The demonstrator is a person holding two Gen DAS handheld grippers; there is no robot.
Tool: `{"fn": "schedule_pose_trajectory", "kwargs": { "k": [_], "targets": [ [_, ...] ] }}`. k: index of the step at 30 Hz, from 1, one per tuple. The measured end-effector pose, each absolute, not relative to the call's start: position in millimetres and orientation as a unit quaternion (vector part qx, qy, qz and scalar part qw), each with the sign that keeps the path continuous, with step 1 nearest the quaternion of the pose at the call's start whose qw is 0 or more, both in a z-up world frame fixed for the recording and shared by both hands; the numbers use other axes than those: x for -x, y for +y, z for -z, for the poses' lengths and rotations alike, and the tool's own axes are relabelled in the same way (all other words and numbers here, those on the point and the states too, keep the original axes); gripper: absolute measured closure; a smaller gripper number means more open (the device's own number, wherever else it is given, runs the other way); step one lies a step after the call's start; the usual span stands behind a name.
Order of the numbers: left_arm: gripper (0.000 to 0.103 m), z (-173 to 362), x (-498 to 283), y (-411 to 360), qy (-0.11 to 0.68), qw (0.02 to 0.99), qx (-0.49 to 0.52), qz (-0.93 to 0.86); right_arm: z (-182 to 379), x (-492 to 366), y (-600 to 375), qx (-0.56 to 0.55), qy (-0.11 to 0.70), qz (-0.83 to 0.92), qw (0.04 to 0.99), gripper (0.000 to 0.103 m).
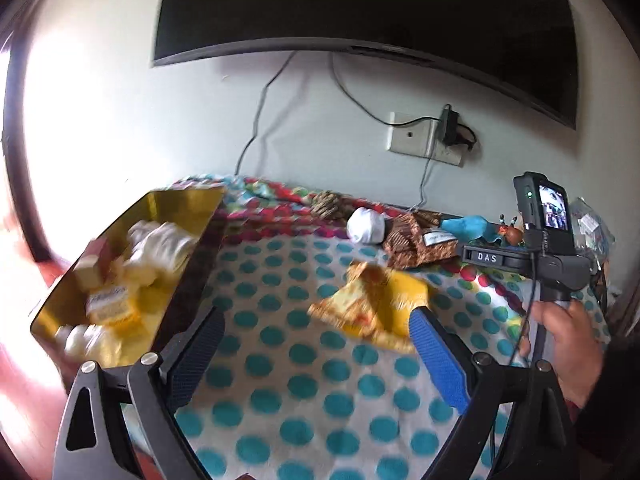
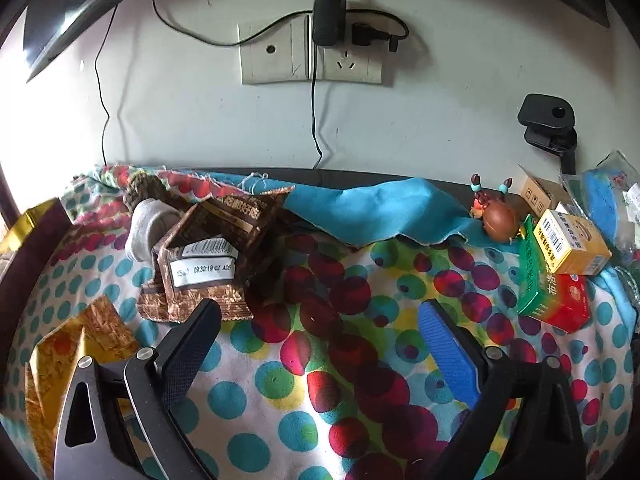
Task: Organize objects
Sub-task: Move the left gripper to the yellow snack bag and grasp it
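My left gripper (image 1: pixel 316 320) is open and empty above the dotted cloth (image 1: pixel 304 400). A yellow snack packet (image 1: pixel 368 304) lies just beyond its fingertips. To the left stands a gold box (image 1: pixel 188 208) holding white and yellow items. My right gripper (image 2: pixel 320 312) is open and empty over the cloth (image 2: pixel 320 380). Brown snack packets (image 2: pixel 212 256) lie ahead to its left, next to a rolled white sock (image 2: pixel 146 228). The yellow packet shows at the left in the right wrist view (image 2: pixel 76 340). The right gripper's handle and the hand on it (image 1: pixel 568 340) appear in the left wrist view.
Medicine boxes, one yellow (image 2: pixel 572 244) and one green and red (image 2: pixel 556 296), sit at the right with a small crab figure (image 2: pixel 496 216). A blue cloth (image 2: pixel 372 208) lies along the wall. A wall socket with cables (image 2: pixel 316 52) and a dark screen (image 1: pixel 360 8) are above.
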State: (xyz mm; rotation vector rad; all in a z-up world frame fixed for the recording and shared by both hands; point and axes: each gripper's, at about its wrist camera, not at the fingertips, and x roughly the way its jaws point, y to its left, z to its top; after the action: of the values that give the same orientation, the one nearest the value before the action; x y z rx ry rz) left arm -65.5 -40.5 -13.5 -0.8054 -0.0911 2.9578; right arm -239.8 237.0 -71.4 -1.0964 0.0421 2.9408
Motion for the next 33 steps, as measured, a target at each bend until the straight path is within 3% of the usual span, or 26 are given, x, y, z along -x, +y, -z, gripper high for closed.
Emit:
{"fn": "schedule_pose_trajectory", "kwargs": {
  "k": [6, 10, 16, 27, 33],
  "targets": [
    [0.007, 12.2, 131.8, -12.4, 0.035, 0.034, 0.264, -0.963, 74.7, 243.2, 247.4, 0.359, 0.04, -0.932, 0.011, 0.002],
    [0.007, 29.0, 161.6, -4.1, 0.028, 0.045, 0.319, -0.946, 71.2, 239.3, 244.0, 0.347, 0.031, -0.937, 0.012, 0.002],
    [0.007, 61.9, 178.7, 21.0, 0.021, 0.048, 0.352, -0.935, 69.1, 240.1, 234.9, 0.345, 0.011, -0.938, -0.004, 0.002],
    [0.007, 57.9, 191.0, 22.4, 0.008, 0.054, 0.366, -0.929, 69.4, 240.3, 239.8, 0.347, 0.03, -0.937, -0.012, 0.001],
    [0.005, 56.8, 162.7, 42.0, 0.088, 0.065, 0.347, -0.932, 70.4, 240.9, 239.1, 0.349, 0.028, -0.937, -0.009, 0.001]
  ]
}}
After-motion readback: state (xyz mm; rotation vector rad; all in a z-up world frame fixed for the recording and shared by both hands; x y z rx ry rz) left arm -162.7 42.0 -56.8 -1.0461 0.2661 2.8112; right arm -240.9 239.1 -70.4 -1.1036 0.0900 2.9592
